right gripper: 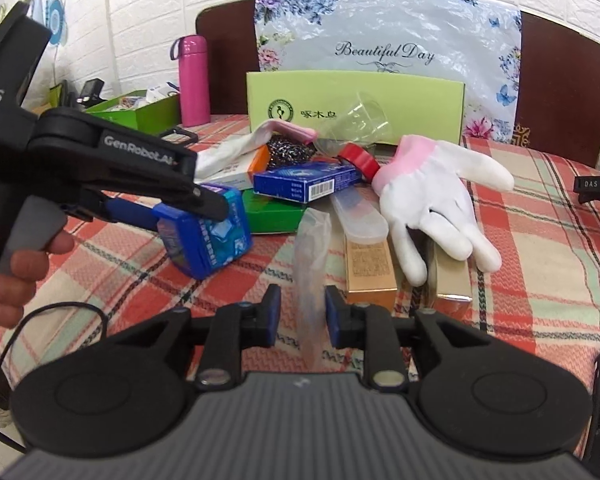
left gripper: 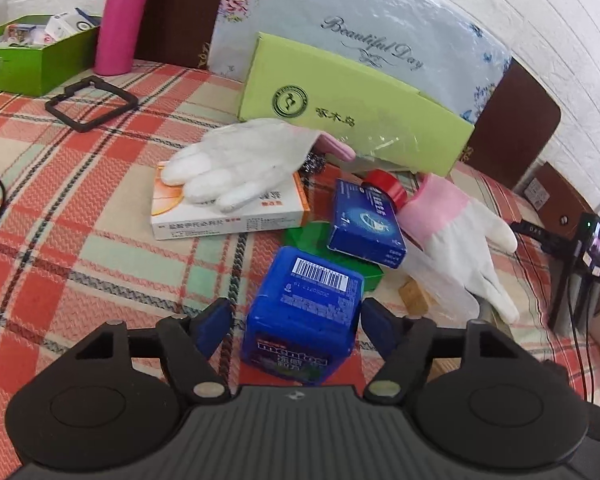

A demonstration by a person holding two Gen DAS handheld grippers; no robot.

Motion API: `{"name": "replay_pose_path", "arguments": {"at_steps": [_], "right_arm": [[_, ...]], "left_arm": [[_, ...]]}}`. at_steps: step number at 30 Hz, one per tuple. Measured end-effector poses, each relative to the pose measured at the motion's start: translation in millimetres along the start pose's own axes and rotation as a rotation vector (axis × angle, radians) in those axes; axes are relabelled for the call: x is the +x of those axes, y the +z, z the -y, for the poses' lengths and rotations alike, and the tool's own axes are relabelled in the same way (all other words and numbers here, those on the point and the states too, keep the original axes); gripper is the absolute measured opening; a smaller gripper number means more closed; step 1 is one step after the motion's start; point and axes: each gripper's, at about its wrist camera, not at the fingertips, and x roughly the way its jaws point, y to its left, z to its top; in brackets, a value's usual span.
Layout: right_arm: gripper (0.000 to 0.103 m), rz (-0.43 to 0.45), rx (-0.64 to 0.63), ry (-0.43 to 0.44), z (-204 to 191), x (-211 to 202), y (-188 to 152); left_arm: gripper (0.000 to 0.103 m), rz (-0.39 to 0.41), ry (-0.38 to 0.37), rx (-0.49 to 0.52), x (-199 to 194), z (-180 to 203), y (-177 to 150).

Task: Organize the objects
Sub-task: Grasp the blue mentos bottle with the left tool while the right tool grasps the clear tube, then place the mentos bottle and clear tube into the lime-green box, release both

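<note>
My left gripper [left gripper: 296,320] has its blue pads on both sides of a blue Mentos gum tub [left gripper: 304,312]; the right wrist view shows the tub [right gripper: 206,236] tilted and lifted at one side in those fingers [right gripper: 188,200]. My right gripper [right gripper: 299,314] has its pads around a clear plastic sleeve [right gripper: 310,264], with small gaps showing on both sides. A pile lies behind: a blue box [right gripper: 306,182], a white-and-orange medicine box [left gripper: 228,208], two white gloves [left gripper: 236,160] [right gripper: 432,196], red tape [right gripper: 358,158], a green flat box [right gripper: 274,214].
A light green lid [right gripper: 356,104] leans on a flowered bag at the back. A green open box [left gripper: 28,56] with small items and a pink bottle [left gripper: 122,20] stand far left. A black frame [left gripper: 92,102] lies on the plaid cloth. Gold boxes [right gripper: 370,268] lie under the right glove.
</note>
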Motion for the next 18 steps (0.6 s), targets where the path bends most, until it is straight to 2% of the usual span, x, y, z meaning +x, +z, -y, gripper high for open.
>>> {"name": "replay_pose_path", "arguments": {"at_steps": [2, 5, 8, 10, 12, 18], "right_arm": [[0.023, 0.002, -0.003, -0.006, 0, -2, 0], [0.023, 0.0, 0.004, -0.02, 3, -1, 2], [0.023, -0.017, 0.02, -0.015, 6, 2, 2], [0.014, -0.034, 0.036, -0.007, 8, 4, 3], [0.011, -0.031, 0.047, 0.001, 9, 2, 2], [0.01, 0.031, 0.086, 0.087, 21, -24, 23]], "left_arm": [[0.074, 0.001, 0.003, 0.009, 5, 1, -2], [0.067, -0.016, -0.008, 0.031, 12, 0, -3], [0.066, -0.01, -0.004, 0.043, 8, 0, -6], [0.065, -0.01, 0.0, 0.051, 7, 0, -7], [0.064, -0.01, 0.002, 0.06, 4, 0, -7], [0.063, 0.003, -0.048, 0.079, -21, 2, 3]]}}
